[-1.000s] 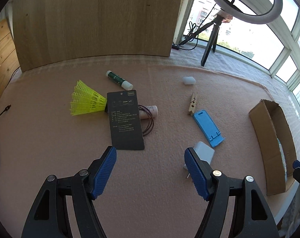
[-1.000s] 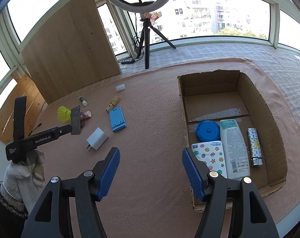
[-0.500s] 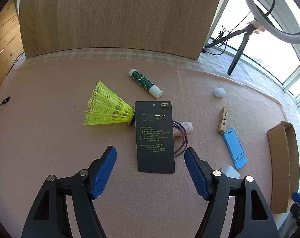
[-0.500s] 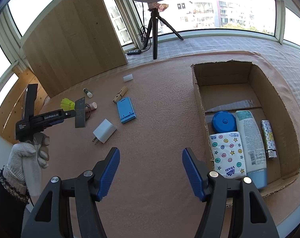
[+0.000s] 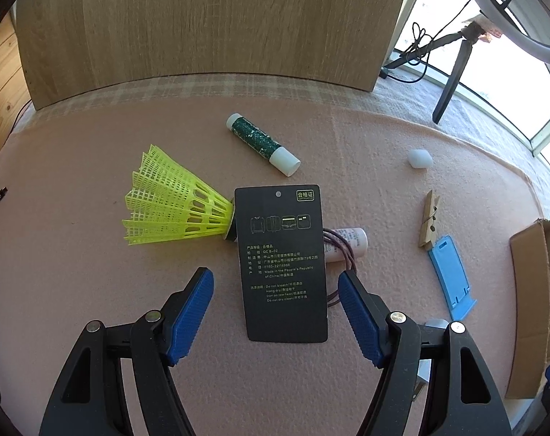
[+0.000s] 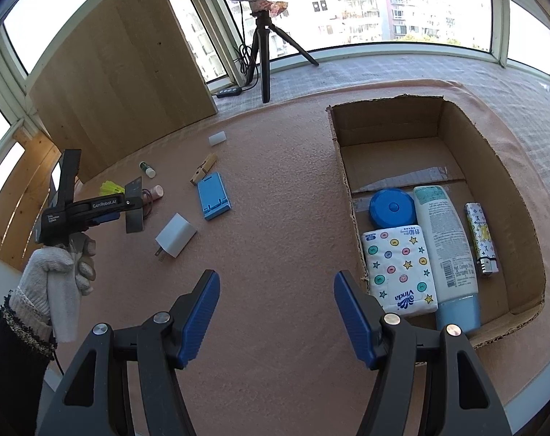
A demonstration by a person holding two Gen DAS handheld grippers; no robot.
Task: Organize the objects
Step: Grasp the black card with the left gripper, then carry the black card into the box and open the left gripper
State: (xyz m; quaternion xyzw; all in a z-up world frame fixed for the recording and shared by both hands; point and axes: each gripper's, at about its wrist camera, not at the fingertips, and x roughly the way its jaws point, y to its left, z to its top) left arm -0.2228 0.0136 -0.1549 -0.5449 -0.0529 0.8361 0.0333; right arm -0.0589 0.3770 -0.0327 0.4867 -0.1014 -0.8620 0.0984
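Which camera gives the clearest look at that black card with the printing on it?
The left wrist view: the black card lies flat, its print readable. In the right wrist view the card is small, distant, seen at an angle and partly behind the left gripper.

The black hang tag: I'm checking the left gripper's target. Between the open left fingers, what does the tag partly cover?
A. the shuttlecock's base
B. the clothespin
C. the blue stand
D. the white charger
A: the black hang tag overlaps the yellow shuttlecock at its base, between the open left gripper fingers.
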